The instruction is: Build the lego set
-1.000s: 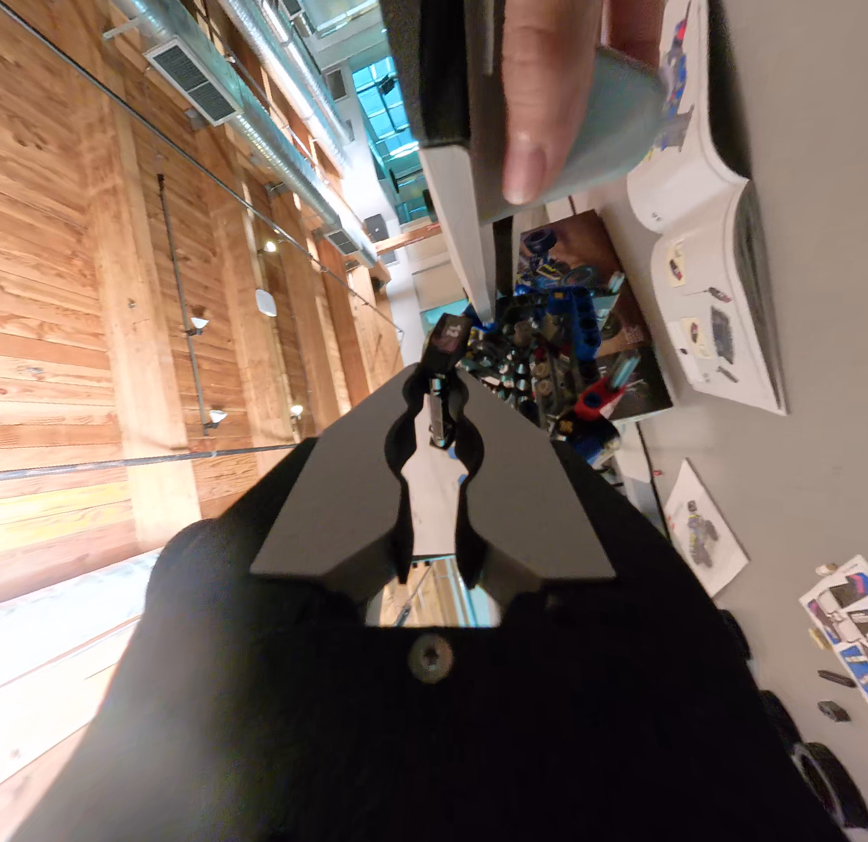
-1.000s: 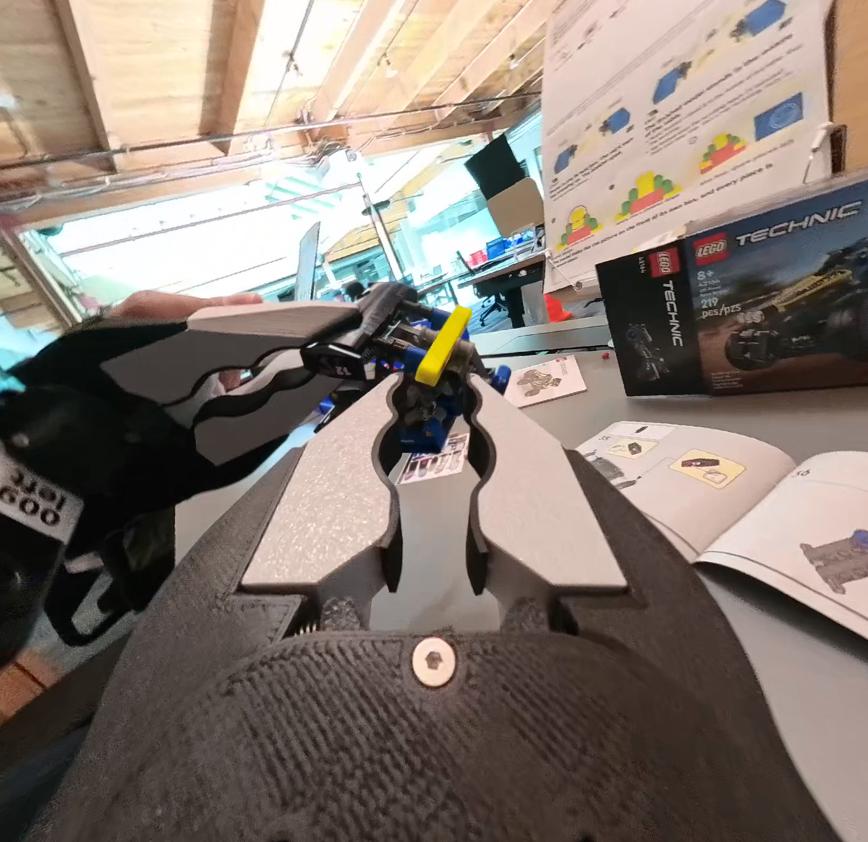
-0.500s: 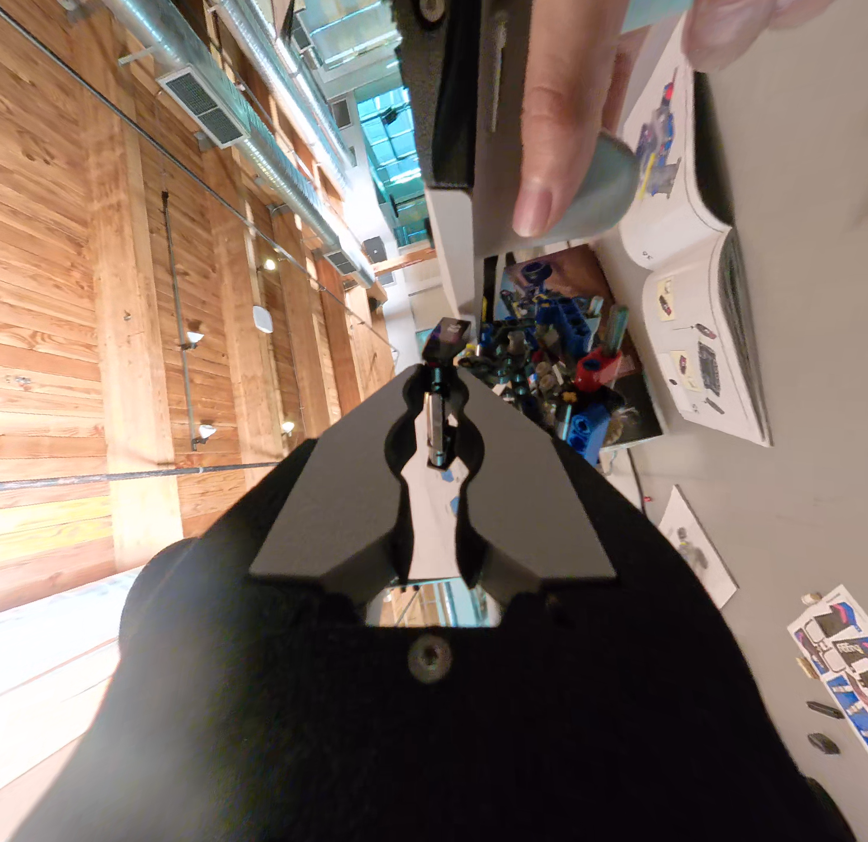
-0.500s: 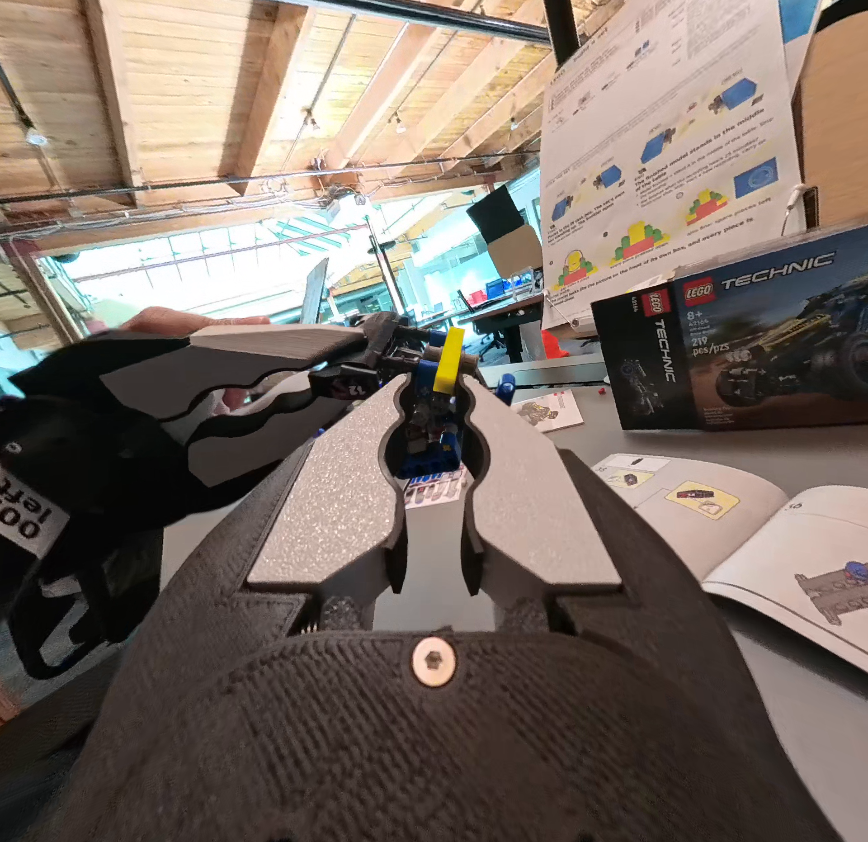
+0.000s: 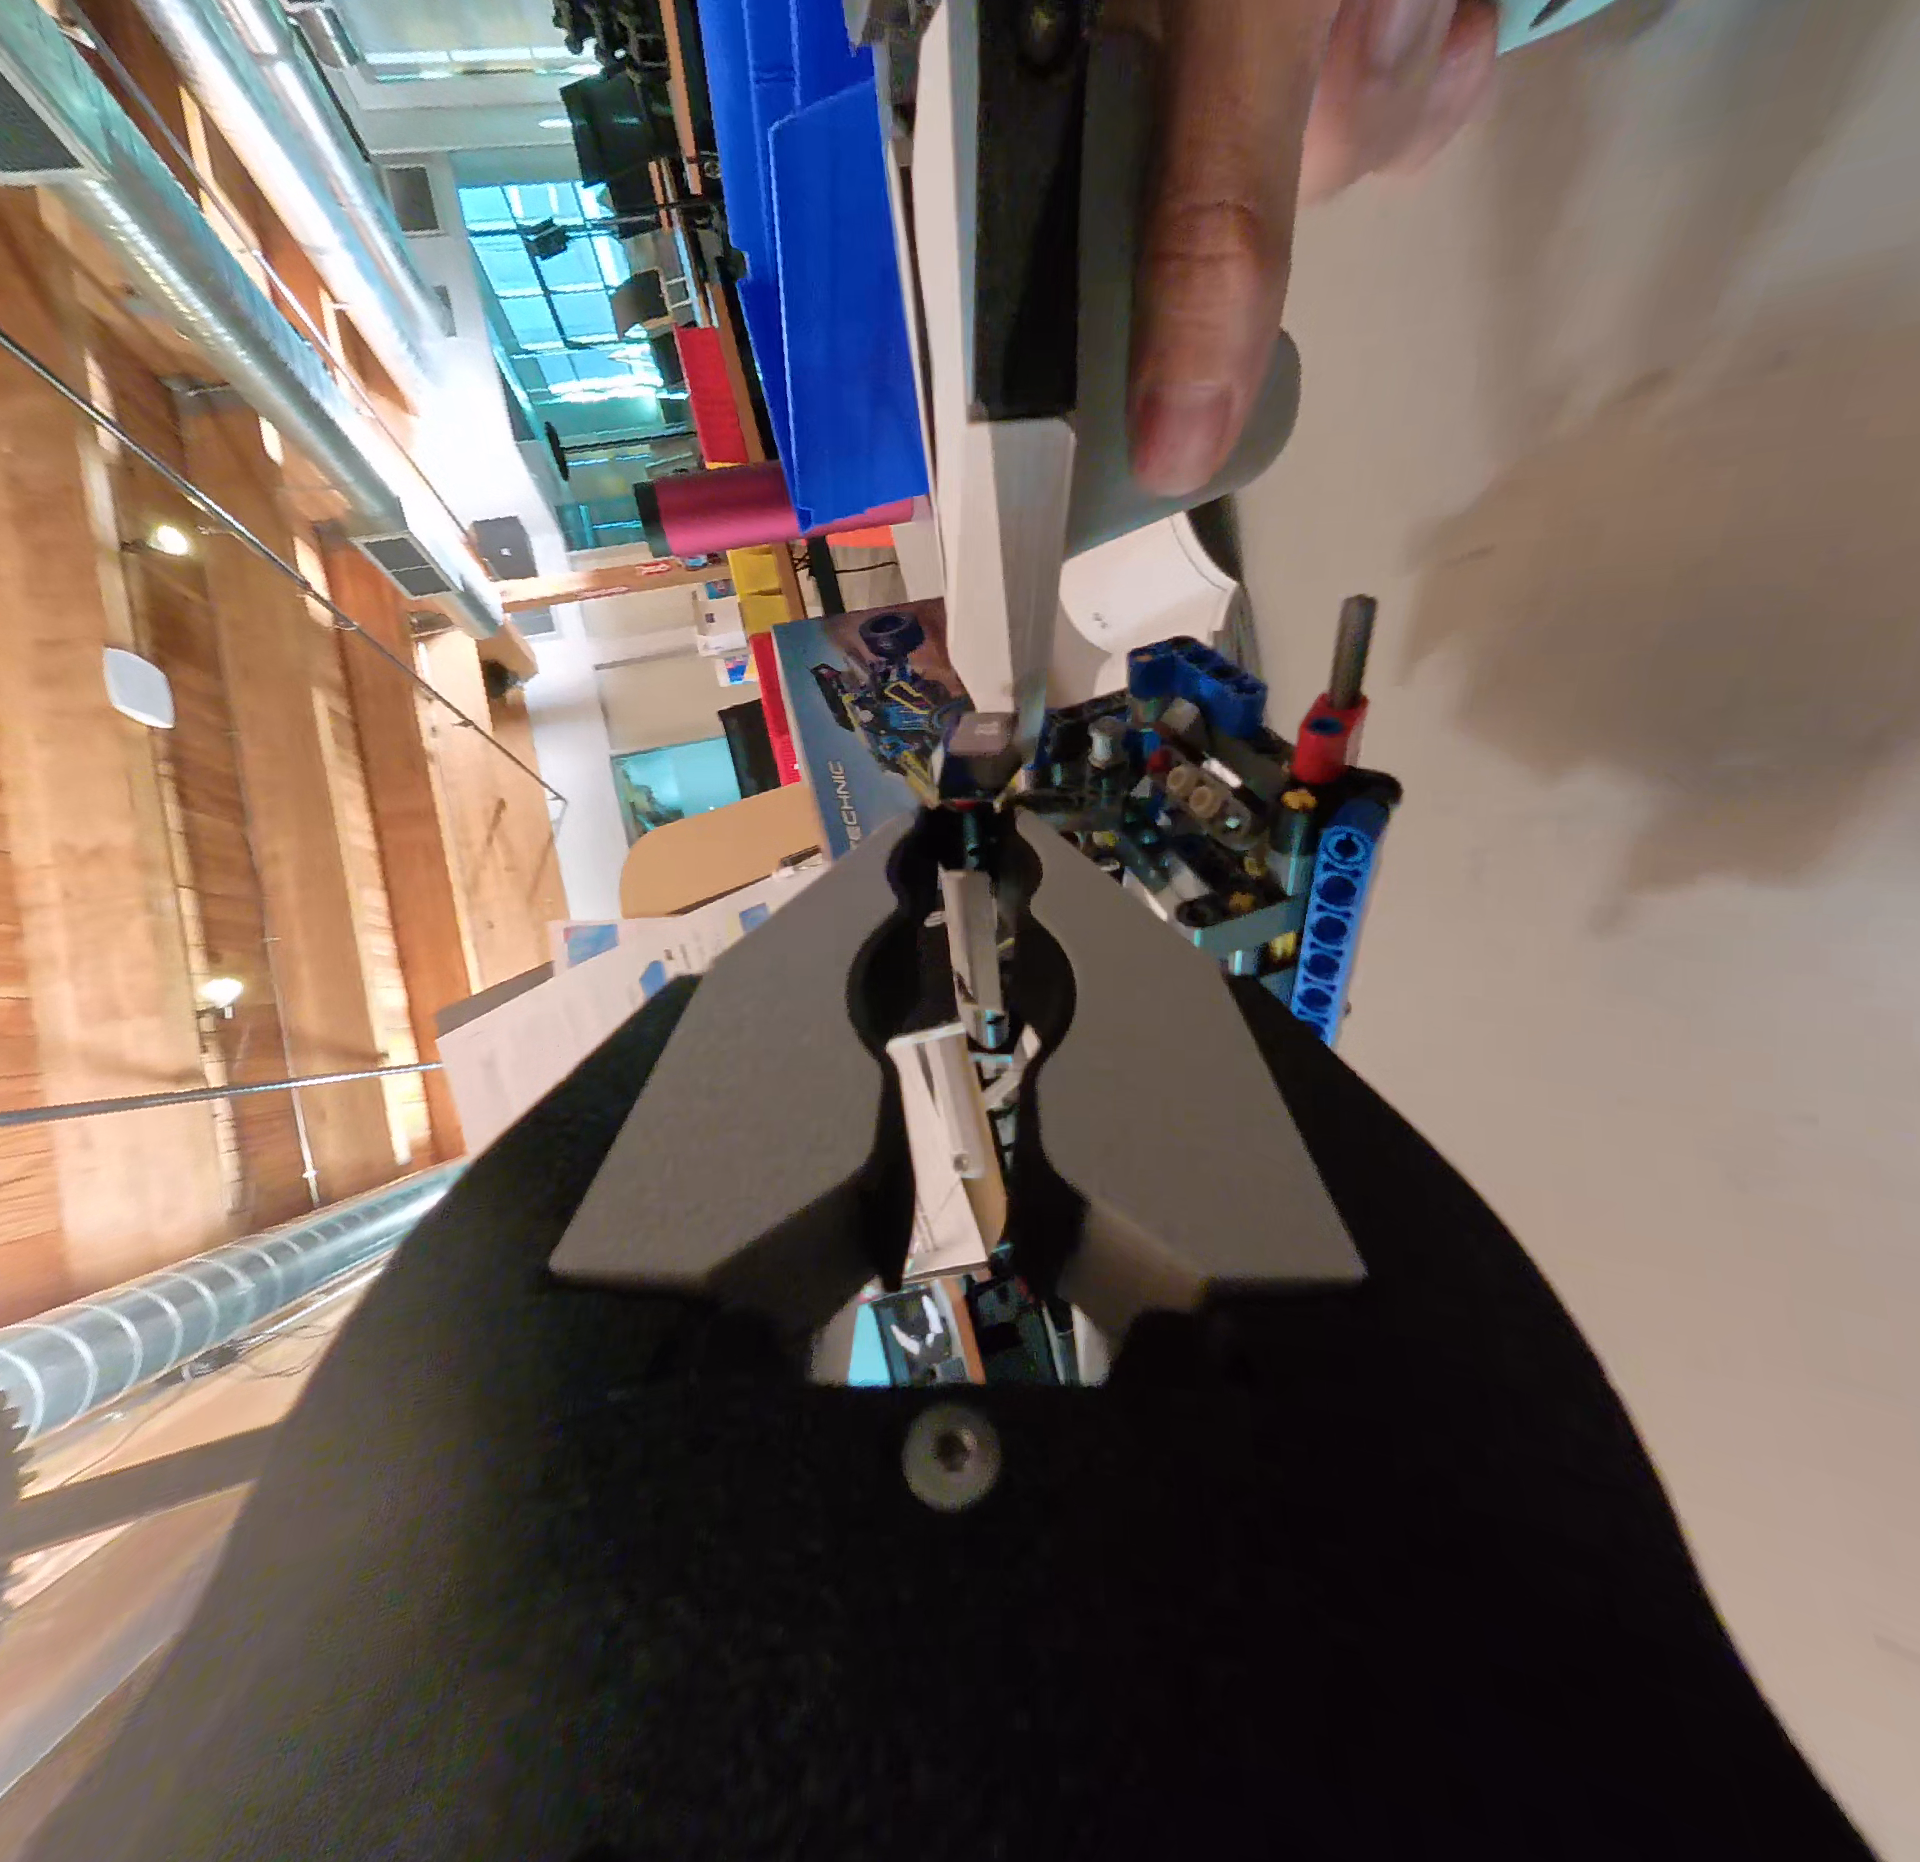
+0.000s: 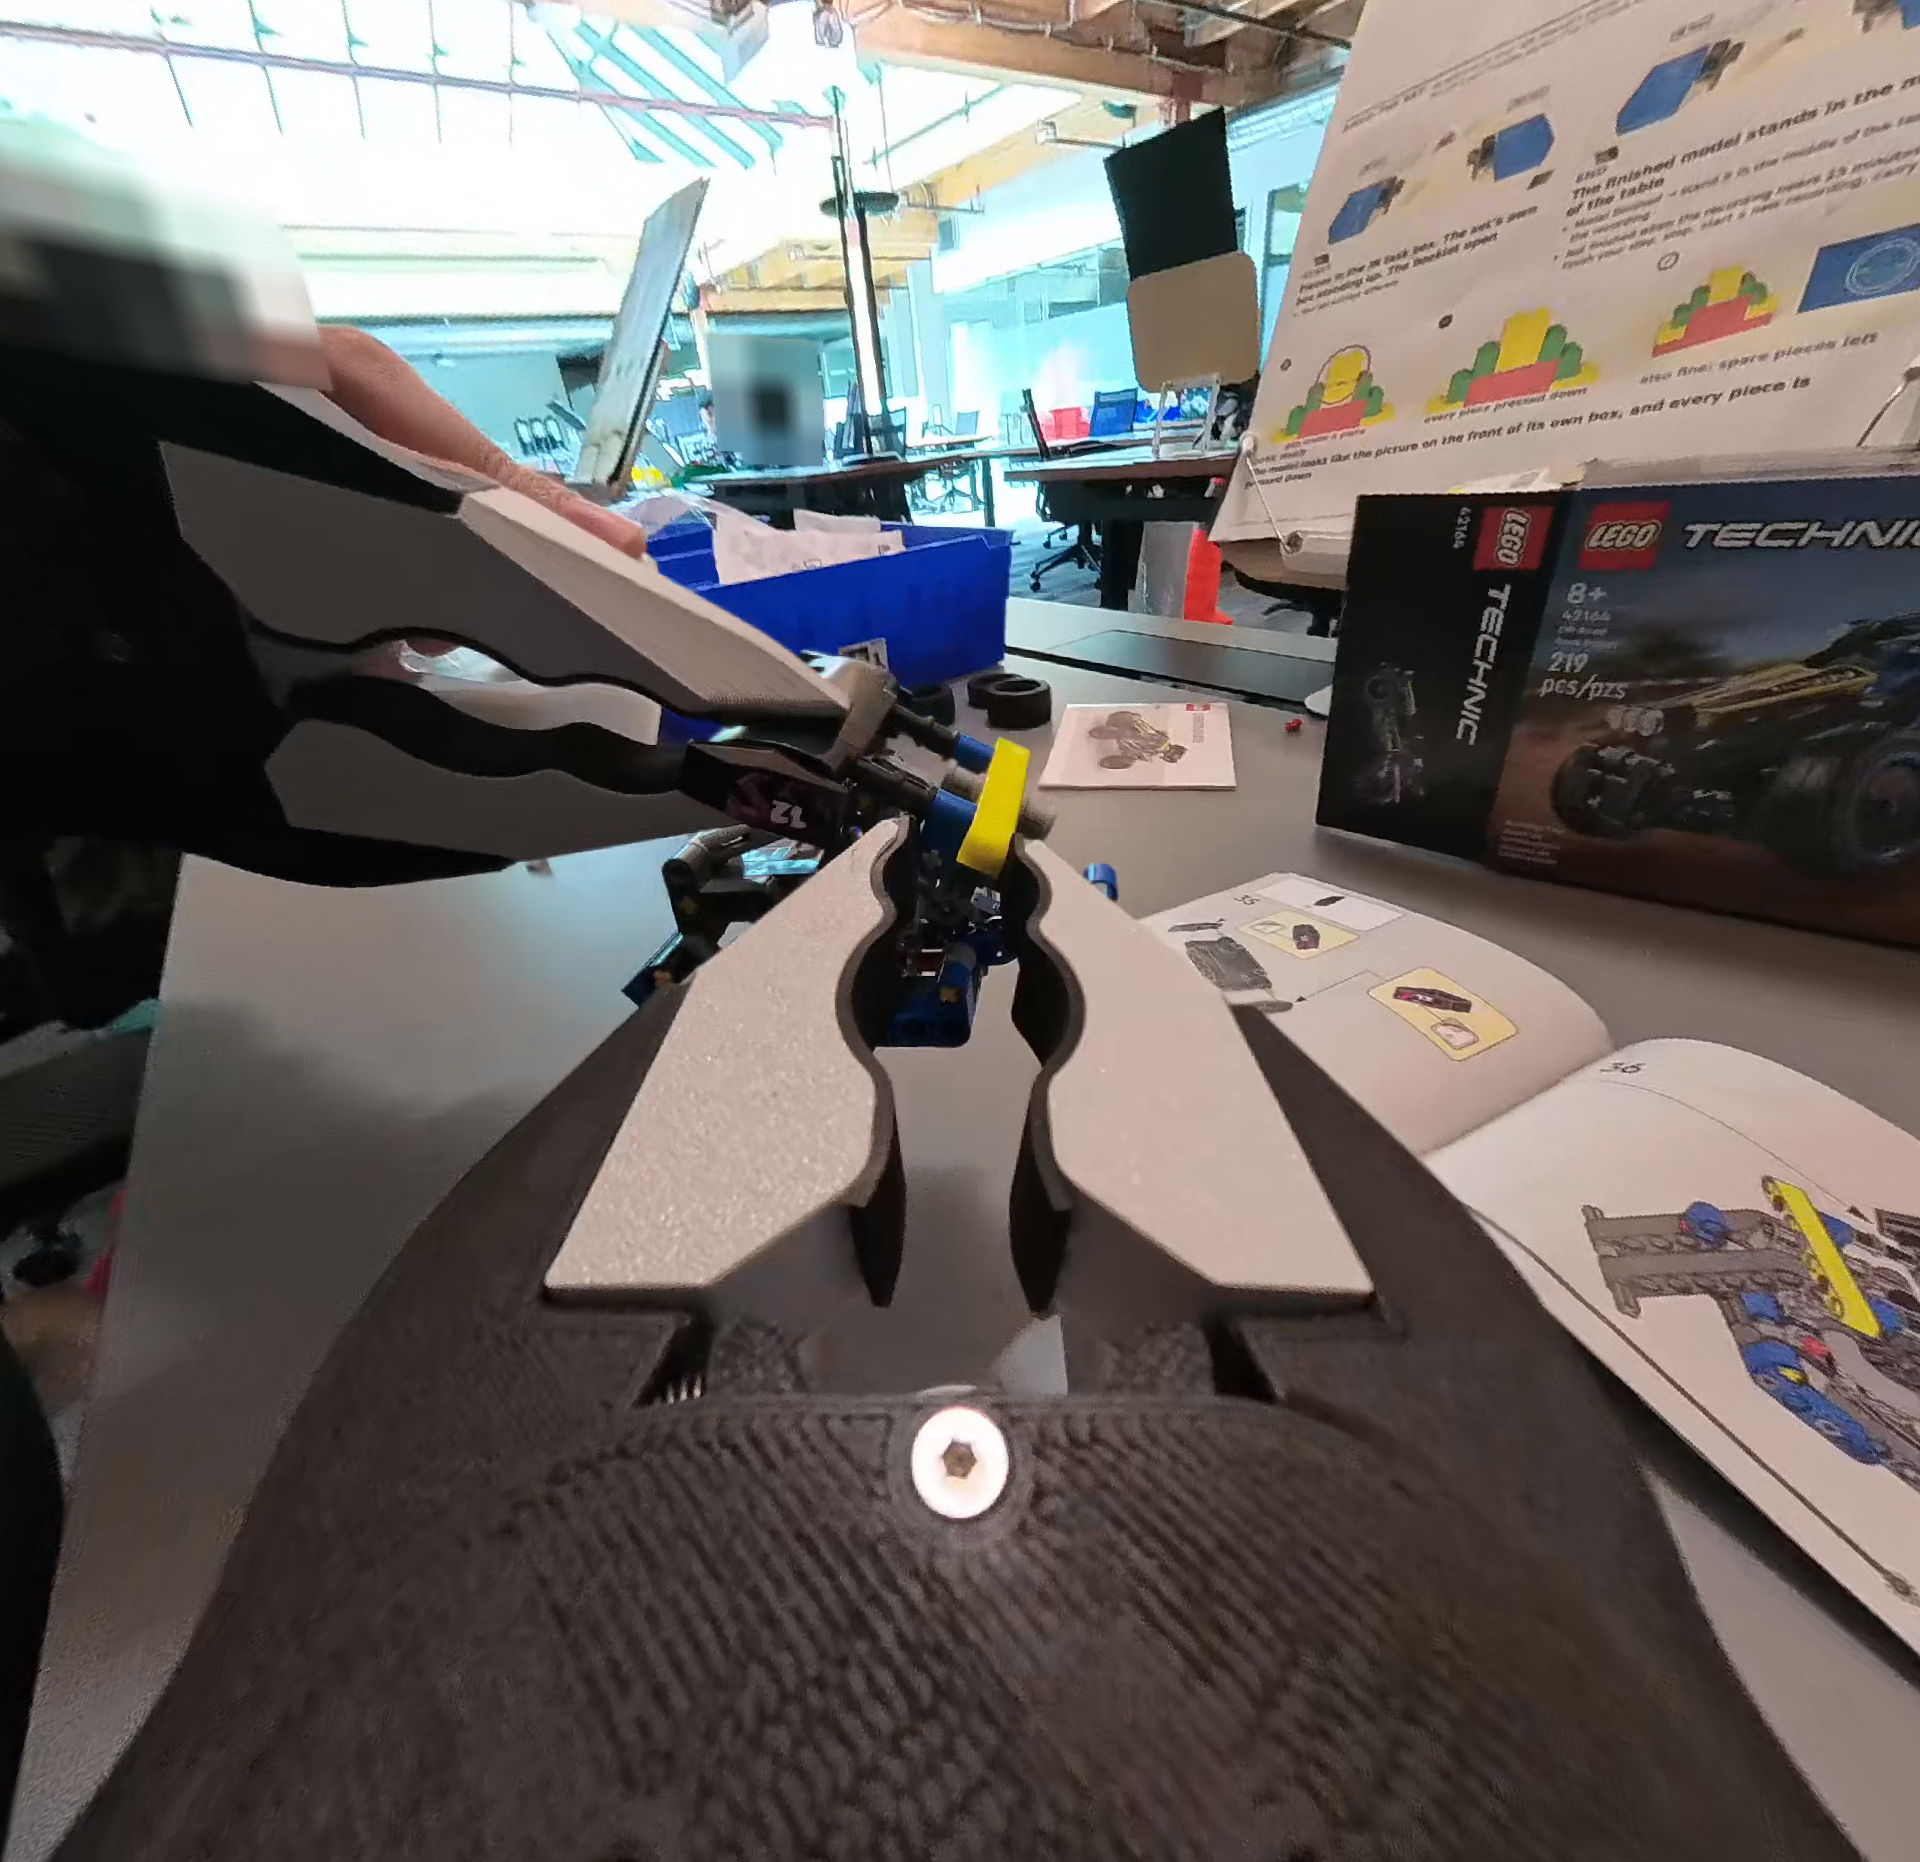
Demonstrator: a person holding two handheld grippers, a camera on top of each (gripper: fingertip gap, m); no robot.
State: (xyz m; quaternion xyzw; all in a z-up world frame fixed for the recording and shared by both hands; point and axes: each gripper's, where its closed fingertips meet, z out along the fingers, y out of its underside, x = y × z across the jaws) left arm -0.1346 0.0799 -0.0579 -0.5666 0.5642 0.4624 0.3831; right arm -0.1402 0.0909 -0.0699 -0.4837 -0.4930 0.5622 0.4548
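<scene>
On the grey tabletop (image 6: 343,991): one partly built toy vehicle (image 6: 935,971) of blue, black and grey bricks, gripped from two sides.

Right claw (image 6: 961,856): jaws narrow, closed on the vehicle; a yellow piece (image 6: 992,806) stands up at its right fingertip.

Left claw (image 6: 821,742): enters from the left in the right wrist view, jaws narrow, clamped on a black panel (image 6: 774,789) with a printed sticker at the vehicle's upper end. In its own view the left claw (image 5: 971,825) shows the same dark panel (image 5: 977,768) pinched at the fingertips, the vehicle (image 5: 1226,825) lying just beyond.

A person's hand (image 5: 1226,212) grips the right claw's handle.

Nearby items: an open instruction booklet (image 6: 1558,1095) to the right of the vehicle; a small leaflet (image 6: 1138,747) and two black tyres (image 6: 1003,695) behind it; a toy set box (image 6: 1621,711) standing far right; a blue bin (image 6: 862,597) at the back; a printed sheet (image 6: 1600,202) propped above the box.
</scene>
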